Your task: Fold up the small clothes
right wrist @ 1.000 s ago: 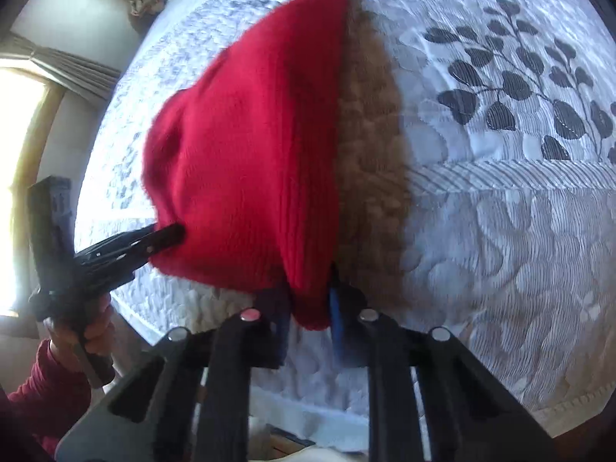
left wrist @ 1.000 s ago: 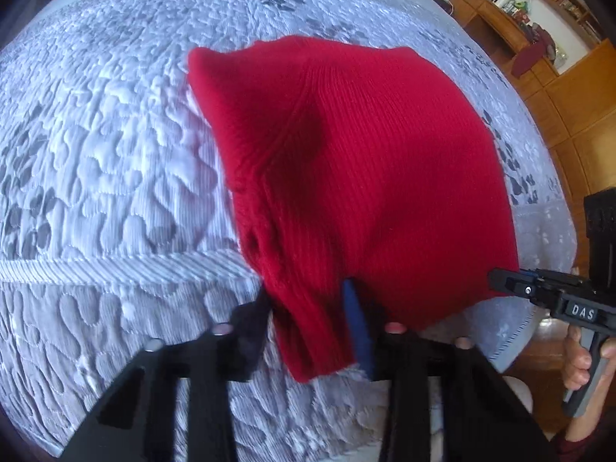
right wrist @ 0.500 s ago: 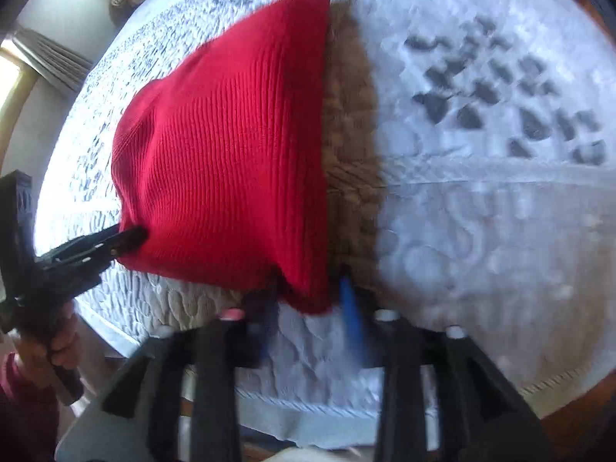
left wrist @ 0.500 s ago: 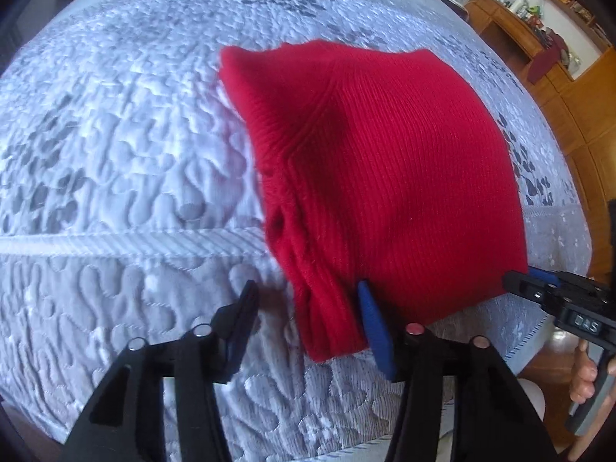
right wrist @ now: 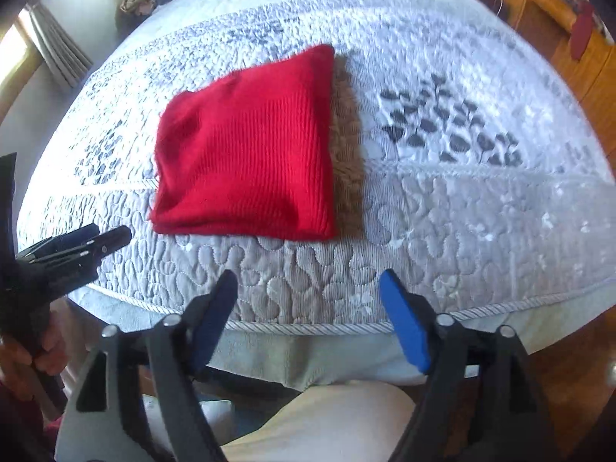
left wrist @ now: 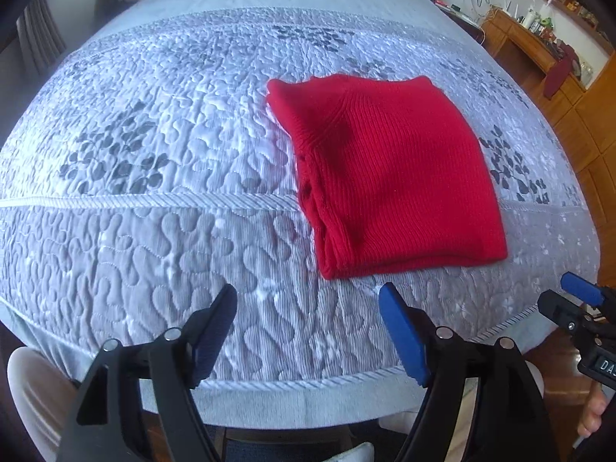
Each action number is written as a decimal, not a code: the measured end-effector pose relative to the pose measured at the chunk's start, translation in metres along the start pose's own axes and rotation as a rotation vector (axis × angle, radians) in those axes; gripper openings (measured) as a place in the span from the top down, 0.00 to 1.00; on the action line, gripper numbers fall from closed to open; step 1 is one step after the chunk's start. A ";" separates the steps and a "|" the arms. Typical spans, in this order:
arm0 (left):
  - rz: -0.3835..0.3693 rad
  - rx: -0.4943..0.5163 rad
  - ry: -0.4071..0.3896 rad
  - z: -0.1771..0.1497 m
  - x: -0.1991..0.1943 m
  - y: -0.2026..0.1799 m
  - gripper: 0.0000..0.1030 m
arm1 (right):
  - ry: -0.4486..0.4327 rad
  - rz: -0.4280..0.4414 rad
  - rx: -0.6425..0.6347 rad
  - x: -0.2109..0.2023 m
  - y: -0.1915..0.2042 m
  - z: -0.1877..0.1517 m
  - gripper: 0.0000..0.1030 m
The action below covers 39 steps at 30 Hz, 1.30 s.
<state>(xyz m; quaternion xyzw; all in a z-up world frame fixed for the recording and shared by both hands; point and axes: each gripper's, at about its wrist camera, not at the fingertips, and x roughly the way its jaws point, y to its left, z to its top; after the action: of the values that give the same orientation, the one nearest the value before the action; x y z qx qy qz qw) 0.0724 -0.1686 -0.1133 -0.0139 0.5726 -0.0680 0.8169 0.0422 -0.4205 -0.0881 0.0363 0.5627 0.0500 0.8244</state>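
Red knit: the folded red knit point(left wrist: 389, 177) lies flat on the bed point(left wrist: 154, 177), near its front edge.
Left hand-held gripper point(left wrist: 308, 308): just opened wide, empty, in front of the red knit.
Right hand-held gripper point(right wrist: 308, 292): just opened wide, empty, also in front.

Red rib-knit garment point(left wrist: 392, 177) folded into a compact, roughly square stack, lying flat on the quilted bedspread point(left wrist: 154, 208), toward its near edge. Several layers show along the left and near edges; the left edge is bunched and uneven, the right one cleaner. Top face smooth, with a diagonal seam near the far-left corner.
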 end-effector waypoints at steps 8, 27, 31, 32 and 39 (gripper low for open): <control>0.048 0.003 -0.050 -0.007 -0.026 0.002 0.23 | -0.079 -0.075 -0.022 -0.022 0.017 0.001 0.14; 0.108 0.057 -0.079 -0.022 -0.038 -0.009 0.17 | -0.098 -0.059 -0.006 -0.031 0.018 -0.009 0.11; 0.125 0.060 -0.088 -0.020 -0.037 -0.010 0.17 | -0.097 -0.057 -0.006 -0.029 0.018 -0.009 0.11; 0.127 0.062 -0.087 -0.019 -0.036 -0.010 0.17 | -0.097 -0.057 -0.007 -0.029 0.019 -0.009 0.11; 0.131 0.075 -0.082 -0.016 -0.033 -0.013 0.17 | -0.096 -0.057 -0.010 -0.025 0.017 -0.007 0.11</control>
<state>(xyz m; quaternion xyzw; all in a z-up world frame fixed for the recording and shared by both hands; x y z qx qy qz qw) 0.0456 -0.1768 -0.0865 0.0513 0.5354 -0.0353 0.8423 0.0262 -0.4072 -0.0653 0.0185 0.5229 0.0274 0.8518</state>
